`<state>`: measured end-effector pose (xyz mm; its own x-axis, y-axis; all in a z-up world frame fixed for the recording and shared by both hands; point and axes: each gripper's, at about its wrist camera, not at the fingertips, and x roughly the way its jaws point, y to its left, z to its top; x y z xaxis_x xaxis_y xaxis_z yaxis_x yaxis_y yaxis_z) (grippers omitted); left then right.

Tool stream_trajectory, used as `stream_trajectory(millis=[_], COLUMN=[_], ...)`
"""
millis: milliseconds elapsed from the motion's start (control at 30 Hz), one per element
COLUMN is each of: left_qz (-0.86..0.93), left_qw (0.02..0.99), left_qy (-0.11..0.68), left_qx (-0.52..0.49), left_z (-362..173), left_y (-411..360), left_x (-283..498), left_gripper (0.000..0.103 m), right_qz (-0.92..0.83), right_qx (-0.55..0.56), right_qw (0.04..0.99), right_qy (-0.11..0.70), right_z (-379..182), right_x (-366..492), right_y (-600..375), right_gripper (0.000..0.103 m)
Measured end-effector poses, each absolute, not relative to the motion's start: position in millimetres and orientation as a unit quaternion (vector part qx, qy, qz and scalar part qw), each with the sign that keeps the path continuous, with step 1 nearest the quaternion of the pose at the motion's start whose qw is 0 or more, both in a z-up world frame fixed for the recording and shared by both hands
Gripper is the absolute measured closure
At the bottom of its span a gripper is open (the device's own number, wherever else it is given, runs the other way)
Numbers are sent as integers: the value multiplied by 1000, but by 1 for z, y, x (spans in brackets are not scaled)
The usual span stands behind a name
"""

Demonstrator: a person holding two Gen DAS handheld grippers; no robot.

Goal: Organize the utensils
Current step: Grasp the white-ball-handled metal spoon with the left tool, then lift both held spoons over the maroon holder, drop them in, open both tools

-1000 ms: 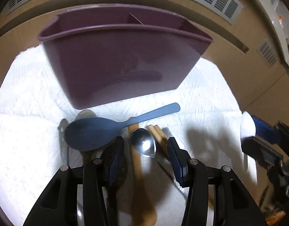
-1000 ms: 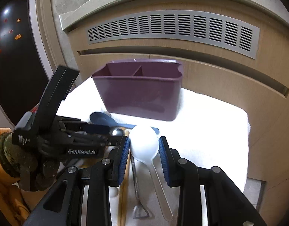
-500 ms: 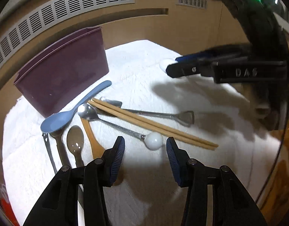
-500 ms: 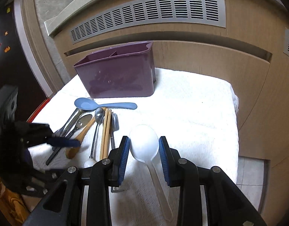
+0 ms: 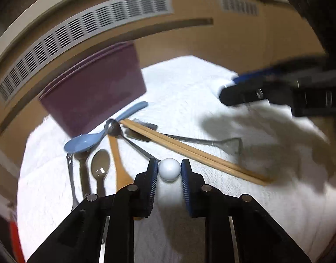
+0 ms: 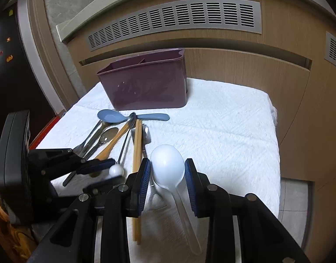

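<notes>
The caddy is a plain dark purple. The towel under everything is white with a woven diamond texture. One spoon is pale blue, another spoon grey-brown, and the big scoop white with a clear handle. The chopsticks are light wood. A steel spoon ends in a white ball. Each tool is black with blue ribbed pads. The cabinet is tan with a grey slotted vent.
</notes>
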<state>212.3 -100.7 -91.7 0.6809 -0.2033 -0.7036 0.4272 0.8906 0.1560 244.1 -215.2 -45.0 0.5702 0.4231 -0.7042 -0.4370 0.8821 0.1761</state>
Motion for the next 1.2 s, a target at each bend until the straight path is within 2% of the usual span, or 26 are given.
stream_trajectory(millis=[300, 500, 633, 833, 1000, 1200], left_qz=[-161, -163, -181, -214, -231, -263], left_qw=[946, 954, 956, 952, 943, 905], left_qy=[271, 251, 228, 199, 209, 268], left_qx=[82, 17, -33, -90, -118, -199], left_z=[-21, 22, 78, 154, 164, 131], left_y=[-60, -27, -6, 15, 25, 37], left_x=[164, 162, 182, 228, 279, 349], left_gripper=[81, 81, 81, 81, 81, 81], right_qz=[264, 278, 285, 309, 320, 307], right_qx=[-22, -21, -19, 23, 59, 65], right_qw=[890, 894, 909, 932, 936, 931], right_qy=[371, 351, 303, 189, 137, 188], right_z=[-17, 6, 50, 143, 165, 121], right_x=[215, 203, 207, 252, 302, 363], right_y=[-197, -184, -177, -171, -166, -154], right_gripper=[73, 74, 74, 74, 74, 74])
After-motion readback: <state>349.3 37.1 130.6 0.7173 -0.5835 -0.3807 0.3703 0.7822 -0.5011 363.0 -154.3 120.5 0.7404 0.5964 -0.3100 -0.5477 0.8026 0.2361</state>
